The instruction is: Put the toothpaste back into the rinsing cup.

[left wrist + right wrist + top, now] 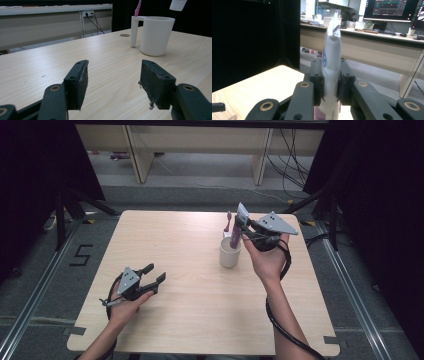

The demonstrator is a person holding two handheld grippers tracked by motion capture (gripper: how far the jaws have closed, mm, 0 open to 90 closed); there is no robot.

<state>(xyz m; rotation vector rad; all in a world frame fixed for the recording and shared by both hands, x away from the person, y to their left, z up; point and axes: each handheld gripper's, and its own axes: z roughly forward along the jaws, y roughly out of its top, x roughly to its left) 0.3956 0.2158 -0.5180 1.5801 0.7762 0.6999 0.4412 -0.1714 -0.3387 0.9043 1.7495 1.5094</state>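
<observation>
Toothpaste tube [331, 62] clamped in right tongs [243, 231] above white mug [230, 252]; left tongs [153, 275] wide apart, empty, near table [200, 310].

Counter [190, 320] bare between left claw [156, 273] and mug [230, 253]; toothbrush [228, 222] in mug, tube [237, 231] above rim.
</observation>
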